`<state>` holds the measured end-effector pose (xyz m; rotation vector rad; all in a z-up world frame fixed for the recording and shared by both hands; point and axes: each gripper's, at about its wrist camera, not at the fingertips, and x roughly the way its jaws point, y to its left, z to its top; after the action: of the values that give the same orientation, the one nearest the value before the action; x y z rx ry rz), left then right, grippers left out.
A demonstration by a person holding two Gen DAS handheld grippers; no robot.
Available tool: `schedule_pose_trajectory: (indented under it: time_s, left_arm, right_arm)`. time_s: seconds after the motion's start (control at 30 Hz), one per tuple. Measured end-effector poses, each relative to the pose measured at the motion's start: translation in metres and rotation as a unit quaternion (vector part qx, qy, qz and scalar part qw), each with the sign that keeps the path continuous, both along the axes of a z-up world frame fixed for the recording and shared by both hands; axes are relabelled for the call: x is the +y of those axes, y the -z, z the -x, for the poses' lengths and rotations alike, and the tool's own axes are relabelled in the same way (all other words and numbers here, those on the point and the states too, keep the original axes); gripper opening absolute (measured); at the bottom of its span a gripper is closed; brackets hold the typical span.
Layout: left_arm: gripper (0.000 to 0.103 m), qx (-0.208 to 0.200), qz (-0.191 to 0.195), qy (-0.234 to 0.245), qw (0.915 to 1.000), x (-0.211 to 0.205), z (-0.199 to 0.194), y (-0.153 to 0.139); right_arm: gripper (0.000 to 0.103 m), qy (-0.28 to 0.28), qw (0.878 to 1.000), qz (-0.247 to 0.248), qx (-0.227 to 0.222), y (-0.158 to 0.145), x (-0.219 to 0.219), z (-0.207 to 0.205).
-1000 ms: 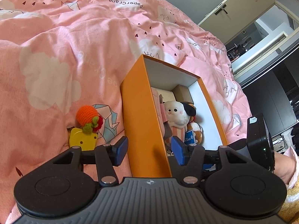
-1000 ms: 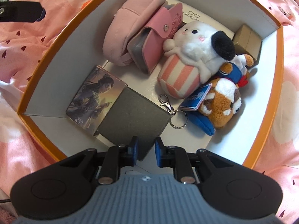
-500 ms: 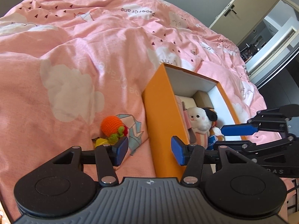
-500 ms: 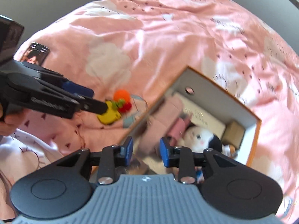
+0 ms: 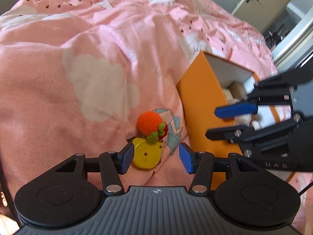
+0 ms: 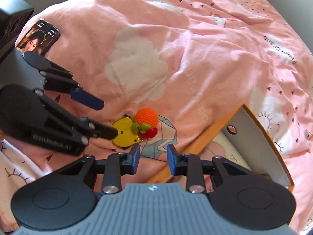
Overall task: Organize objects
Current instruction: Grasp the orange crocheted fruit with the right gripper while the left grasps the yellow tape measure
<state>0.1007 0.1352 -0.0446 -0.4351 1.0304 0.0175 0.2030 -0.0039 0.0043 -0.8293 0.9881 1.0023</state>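
A yellow charm (image 5: 145, 154) lies on the pink duvet with an orange crochet ball (image 5: 149, 121) attached by green and red yarn. My left gripper (image 5: 156, 159) is open just over the charm, whose left edge sits beside the left pad; the pads do not press it. The right wrist view shows the same charm (image 6: 125, 135) and ball (image 6: 146, 117), with the left gripper (image 6: 108, 119) reaching in from the left, its lower finger over the charm's edge. My right gripper (image 6: 153, 159) hovers open and empty near the orange box (image 6: 254, 137). It also shows as the right gripper (image 5: 212, 123) in front of the box (image 5: 199, 117).
The box holds plush toys (image 5: 242, 117), partly hidden by the right gripper, and something pink (image 6: 215, 148). A phone (image 6: 38, 39) lies on the duvet at the far left. The rumpled pink duvet (image 6: 176, 58) stretches beyond the toys. A doorway shows at upper right.
The right gripper came up out of the box, swung left towards the charm and parted its jaws. The left gripper moved left and down from the box wall to the charm.
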Motion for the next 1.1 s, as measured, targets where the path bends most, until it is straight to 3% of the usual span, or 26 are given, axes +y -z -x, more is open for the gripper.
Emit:
schedule_pose_trajectory:
  time_s: [0.33,0.57,0.67,1.1]
  left_arm:
    - [0.061,0.037,-0.034,0.027,0.9984,-0.013,-0.019,0.04]
    - [0.069,0.047,-0.074,0.047,0.995,-0.03,-0.025,0.055]
    - [0.07,0.049,-0.066,0.042,0.9958,-0.028,-0.025,0.058]
    - [0.064,0.025,-0.044,0.032,0.9982,-0.021,-0.01,0.064]
  right_arm:
    - [0.032,-0.005,0.999,0.015,0.041,0.028,0.031,-0.023]
    - [0.036,-0.011,0.998,0.023,0.066,0.044,0.044,-0.032]
    - [0.044,-0.012,0.997,0.027,0.069,0.05,0.049,-0.033]
    - [0.046,-0.015,0.994,0.049,0.095,0.08,0.067,-0.04]
